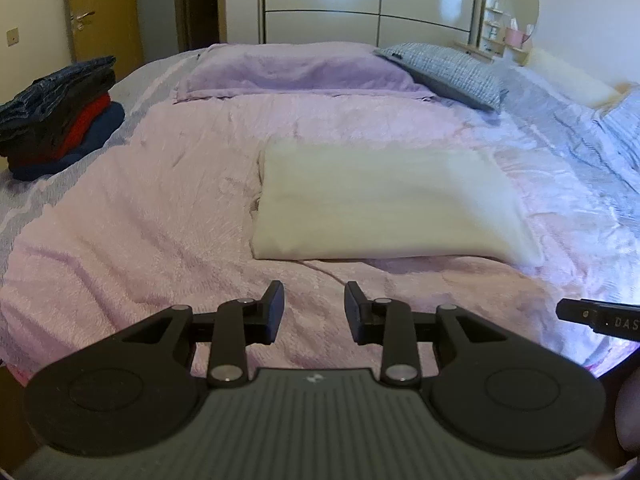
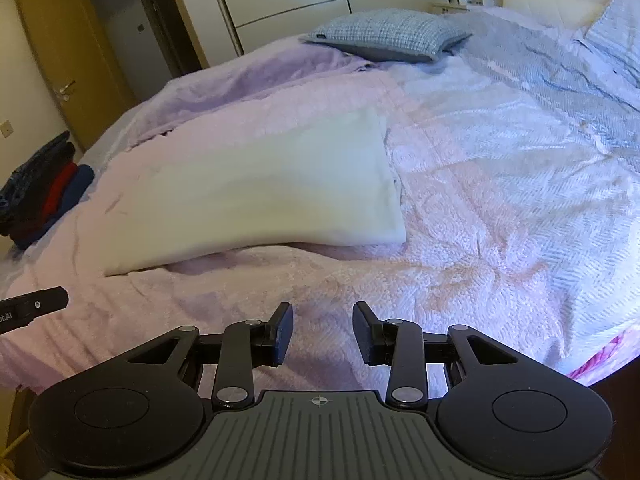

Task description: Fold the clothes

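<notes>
Black left gripper (image 1: 314, 312) and right gripper (image 2: 322, 332): jaws apart, nothing between them, both above pink bedspread (image 1: 140, 220). Folded white garment (image 1: 380, 200) lies flat beyond both, untouched. Stack of folded clothes (image 1: 56, 120) at bed's far left edge. Grey pillow (image 1: 444, 72) behind.

The folded garment (image 1: 380, 200) lies on the bedspread (image 1: 160, 208), mid-bed. A stack of folded clothes (image 1: 60, 116) sits well apart at the bed's left edge. A cushion (image 1: 444, 72) rests behind the garment, toward the wardrobe (image 1: 320, 0). Both grippers, left gripper (image 1: 314, 308) and right gripper (image 2: 322, 332), hang before the garment, apart from it.
</notes>
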